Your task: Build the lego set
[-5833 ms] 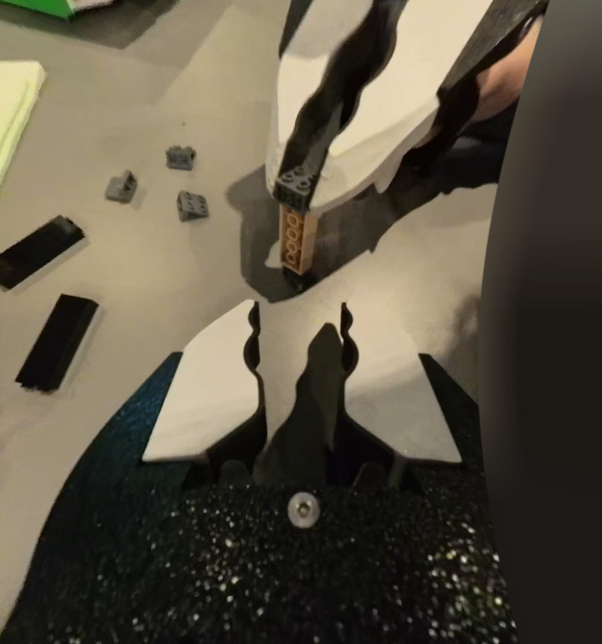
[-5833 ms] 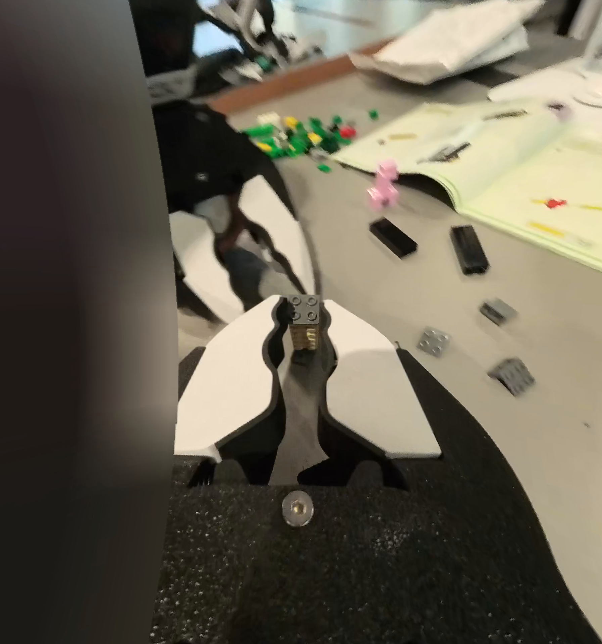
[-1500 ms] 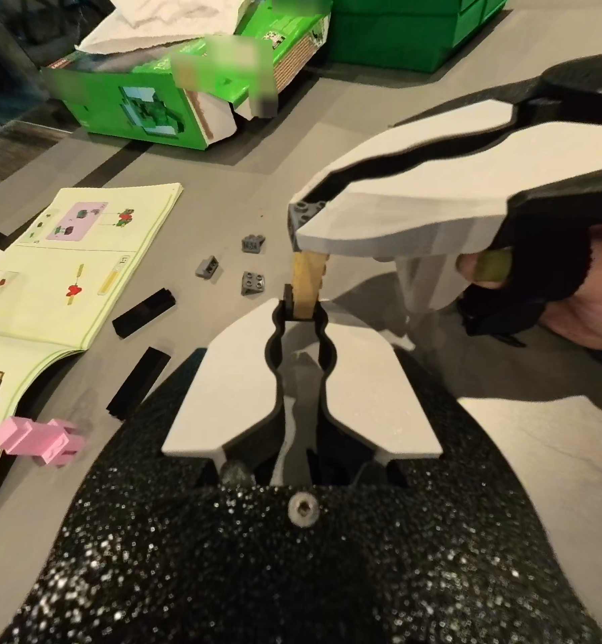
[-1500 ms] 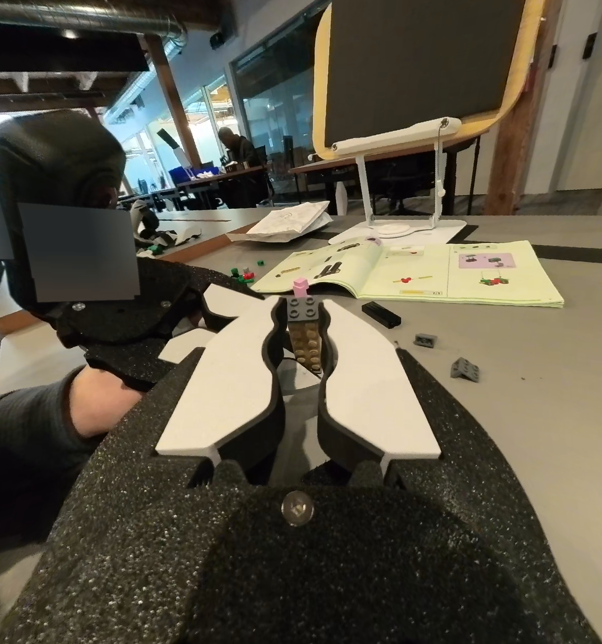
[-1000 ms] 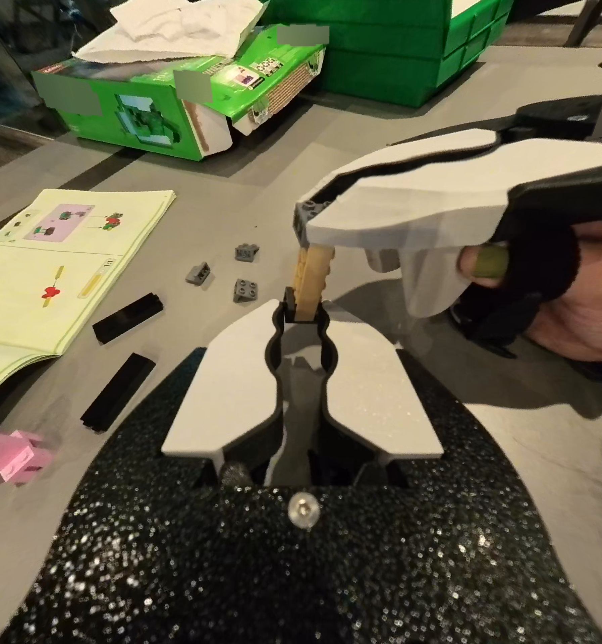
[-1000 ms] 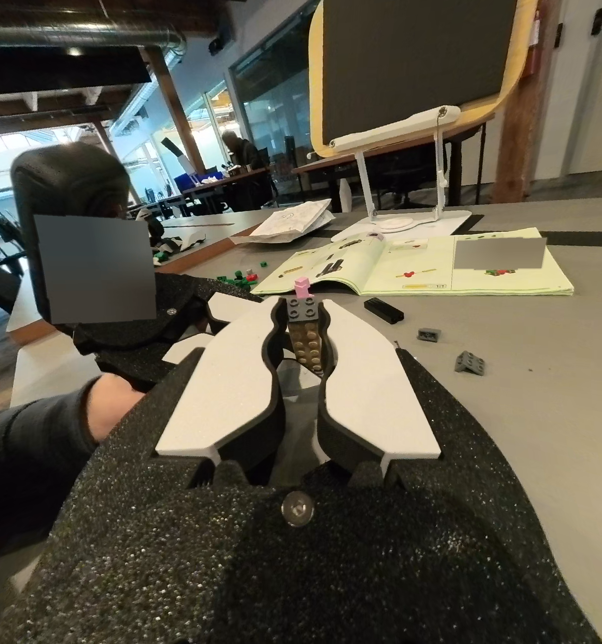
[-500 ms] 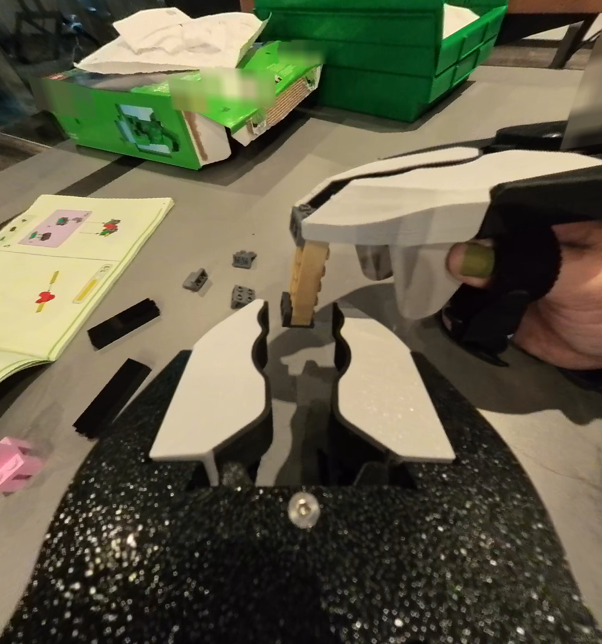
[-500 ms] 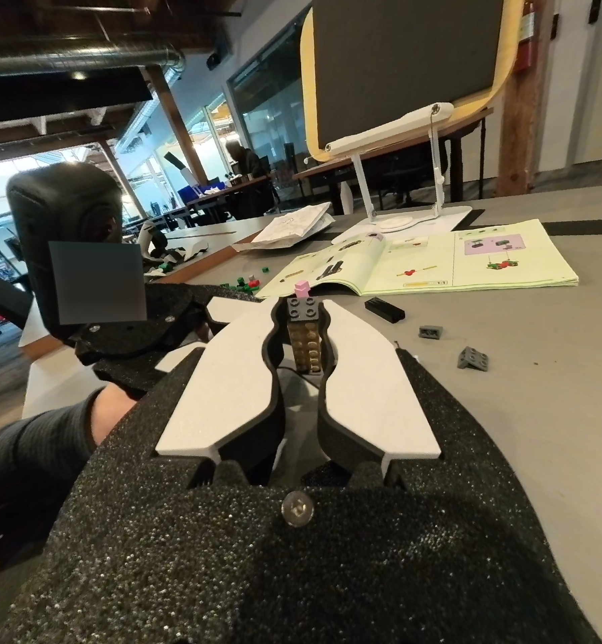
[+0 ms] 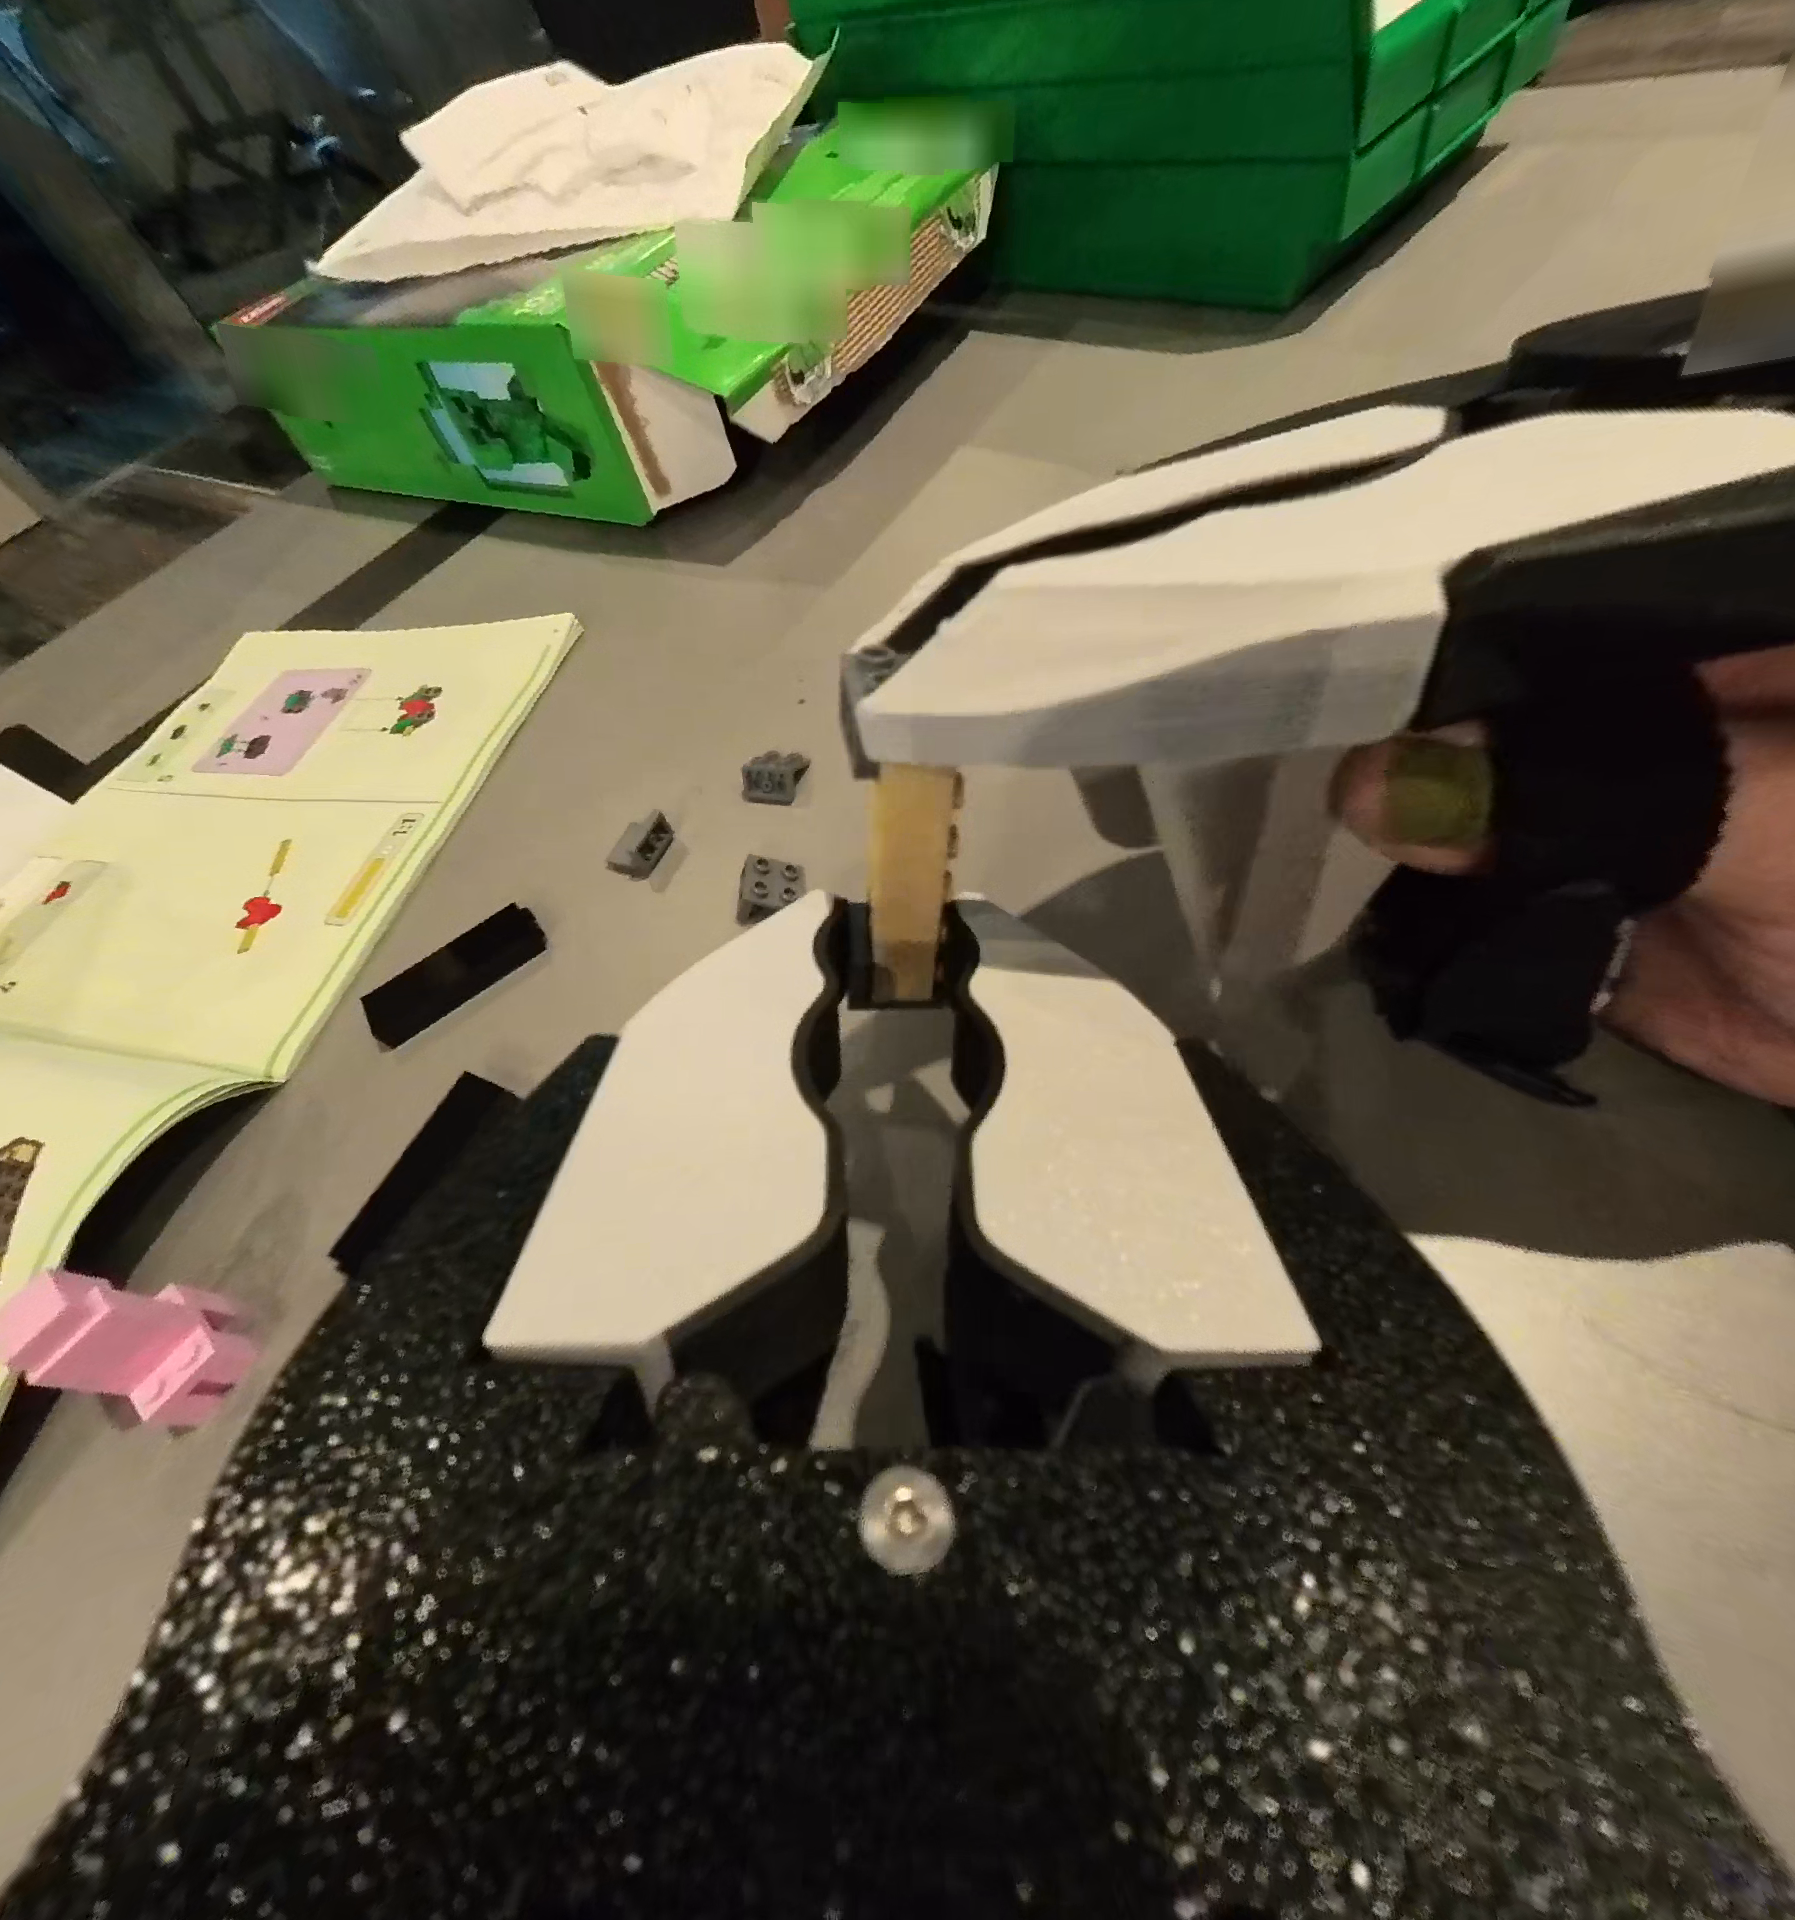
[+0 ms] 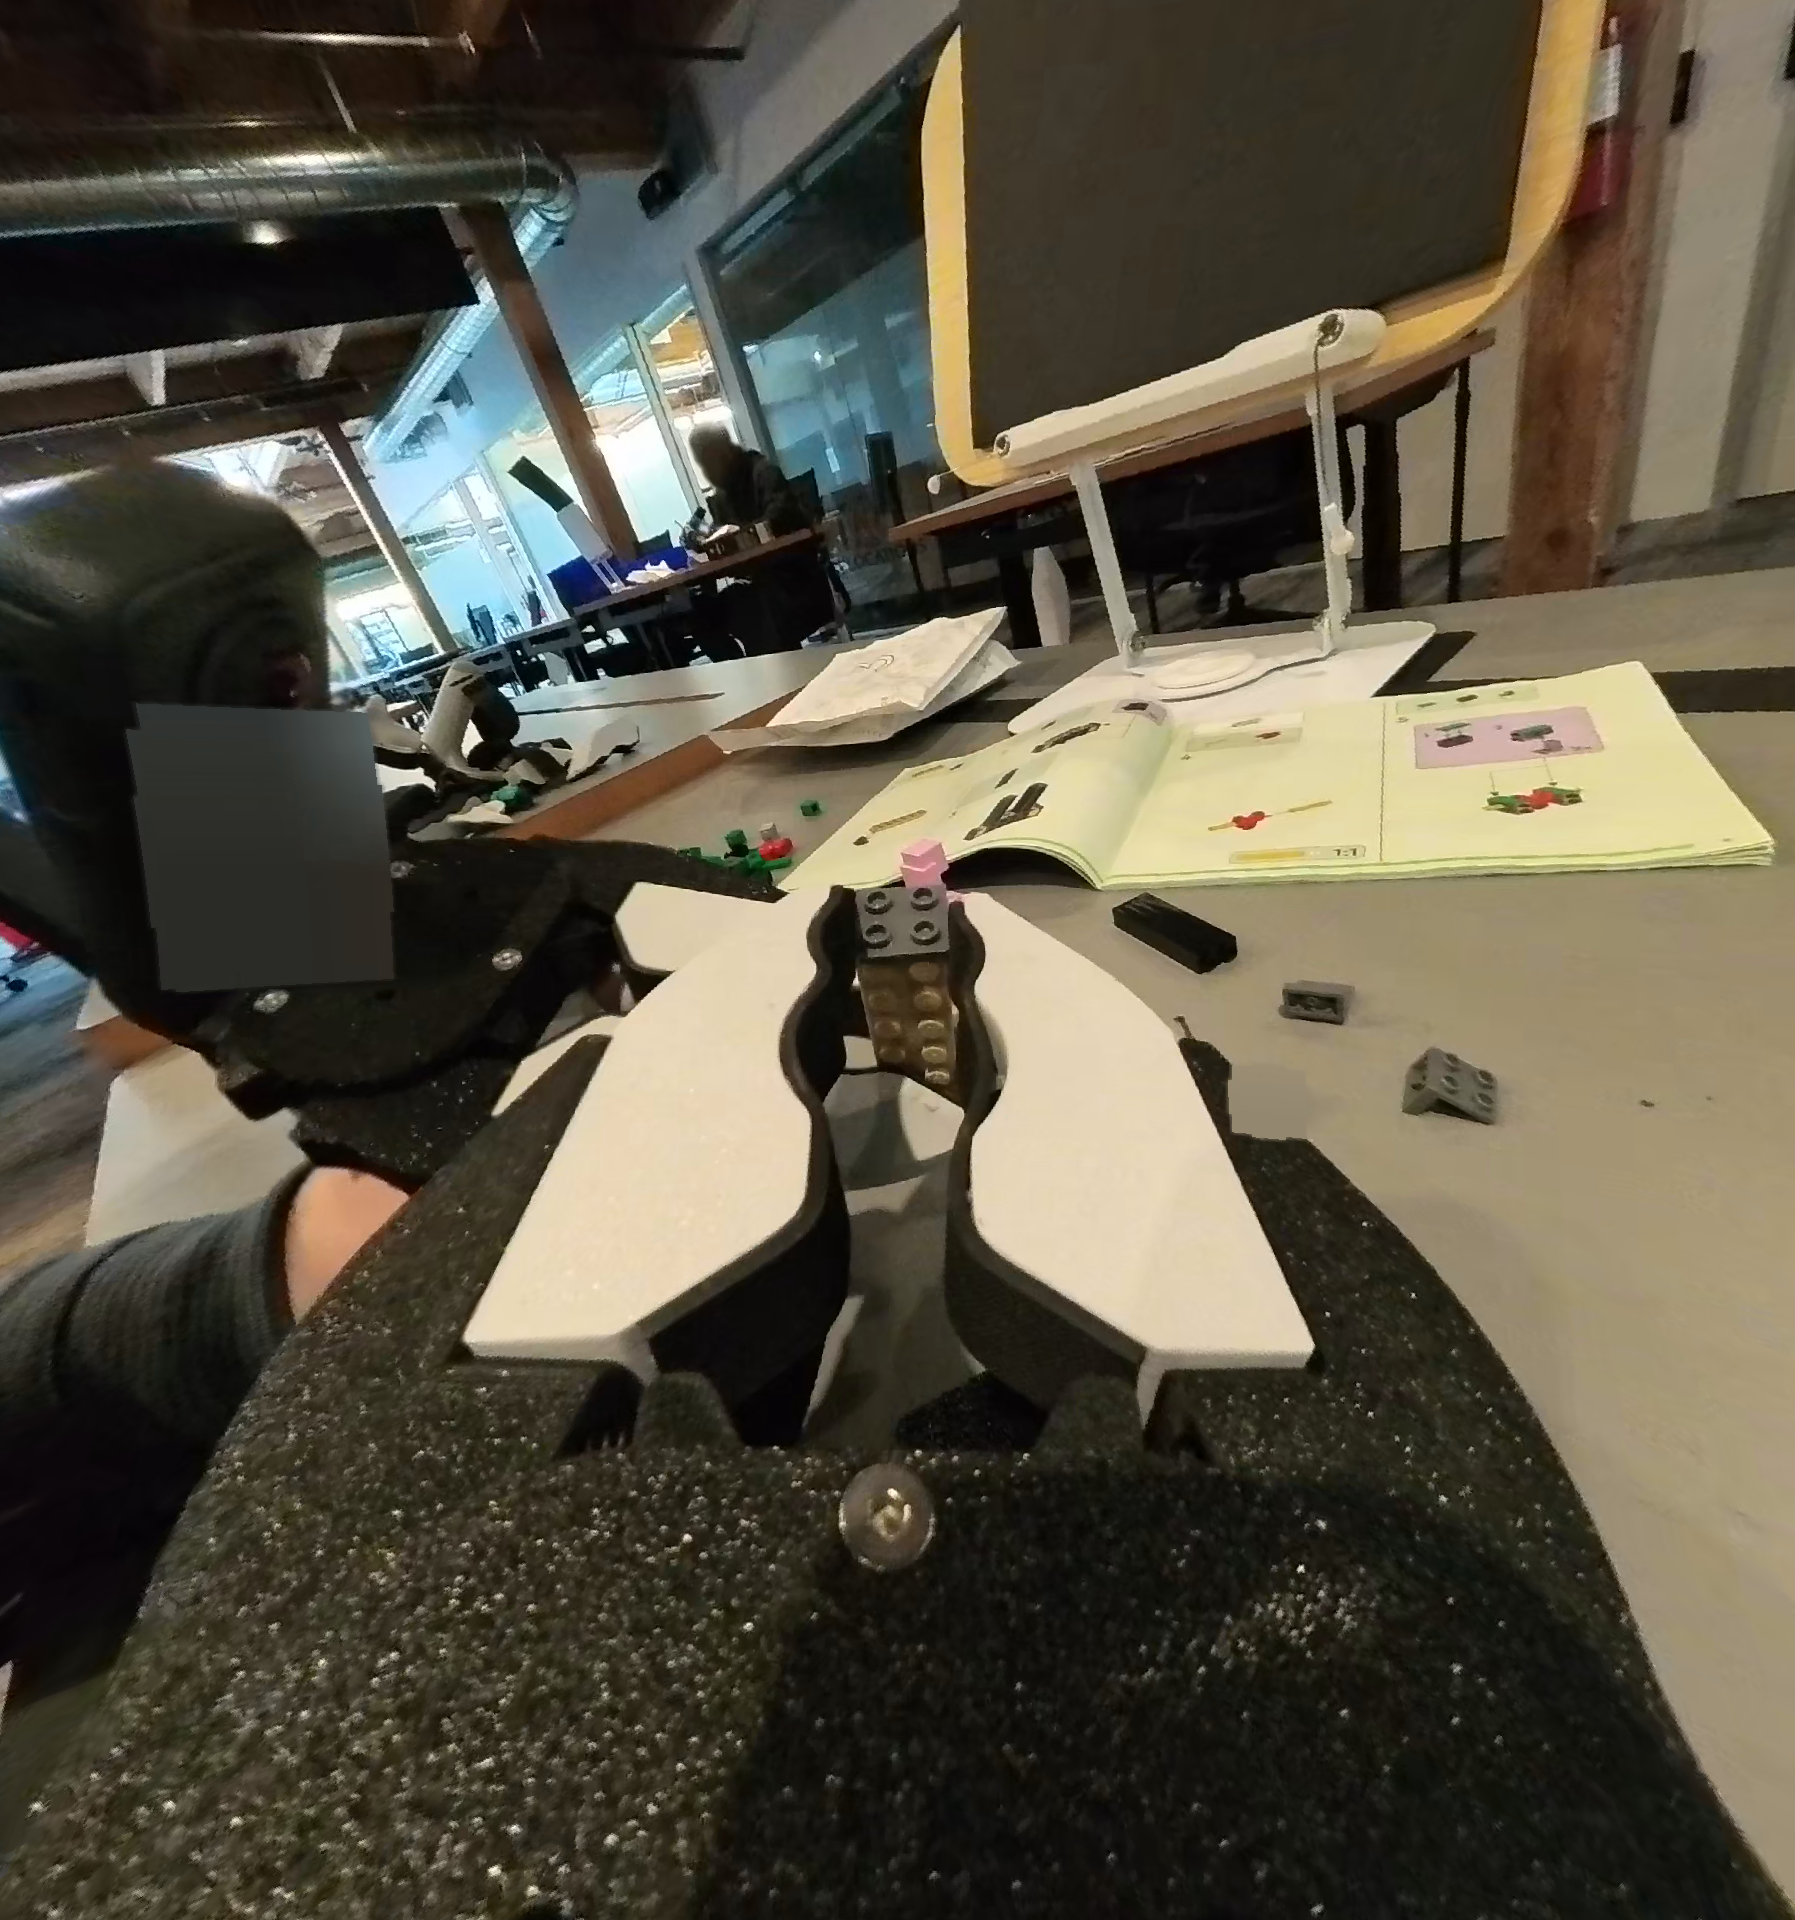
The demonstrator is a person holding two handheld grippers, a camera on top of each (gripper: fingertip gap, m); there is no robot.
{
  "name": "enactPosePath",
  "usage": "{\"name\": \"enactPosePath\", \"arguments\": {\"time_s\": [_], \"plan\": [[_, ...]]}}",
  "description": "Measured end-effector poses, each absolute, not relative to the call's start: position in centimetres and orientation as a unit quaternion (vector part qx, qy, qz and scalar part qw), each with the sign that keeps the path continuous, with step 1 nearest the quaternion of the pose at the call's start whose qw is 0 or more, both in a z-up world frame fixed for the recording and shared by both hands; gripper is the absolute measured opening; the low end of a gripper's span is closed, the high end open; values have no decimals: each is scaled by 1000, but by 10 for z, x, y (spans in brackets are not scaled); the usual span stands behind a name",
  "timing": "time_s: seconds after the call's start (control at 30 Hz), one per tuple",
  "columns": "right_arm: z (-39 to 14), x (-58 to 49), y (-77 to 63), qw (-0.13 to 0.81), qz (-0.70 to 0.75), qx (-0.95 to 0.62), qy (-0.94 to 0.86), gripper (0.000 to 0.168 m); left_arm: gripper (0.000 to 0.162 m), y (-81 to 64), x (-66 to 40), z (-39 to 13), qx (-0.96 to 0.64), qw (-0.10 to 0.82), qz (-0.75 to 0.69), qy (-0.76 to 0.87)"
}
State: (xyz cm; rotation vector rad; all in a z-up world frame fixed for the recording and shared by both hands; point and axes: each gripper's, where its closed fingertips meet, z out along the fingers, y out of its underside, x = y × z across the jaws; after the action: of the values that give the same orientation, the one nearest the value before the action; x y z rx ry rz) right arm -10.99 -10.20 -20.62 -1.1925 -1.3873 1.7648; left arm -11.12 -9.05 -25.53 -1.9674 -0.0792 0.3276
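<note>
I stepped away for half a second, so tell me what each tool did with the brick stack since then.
The left tool had its jaws spread apart just short of the brick stack; now it has closed on the stack's black bottom end. The right tool kept its grip on the grey top brick. The loose grey bricks and black bricks on the table stayed put.

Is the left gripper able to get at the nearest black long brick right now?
Probably not yet: the left gripper is shut on the tan-and-black brick stack; the black long brick lies uncovered nearby.
</note>
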Motion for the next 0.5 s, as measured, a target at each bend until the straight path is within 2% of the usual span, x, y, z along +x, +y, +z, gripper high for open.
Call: {"name": "enactPosePath", "arguments": {"time_s": [0.4, 0.5], "plan": [[-206, -109, -104, 283, 673, -450, -514, 16, 15, -93, -110, -255, -832, 537, 134, -22], [-206, -109, -102, 277, 678, -451, -510, 16, 22, -90, -107, -255, -828, 551, 100, -36]]}}
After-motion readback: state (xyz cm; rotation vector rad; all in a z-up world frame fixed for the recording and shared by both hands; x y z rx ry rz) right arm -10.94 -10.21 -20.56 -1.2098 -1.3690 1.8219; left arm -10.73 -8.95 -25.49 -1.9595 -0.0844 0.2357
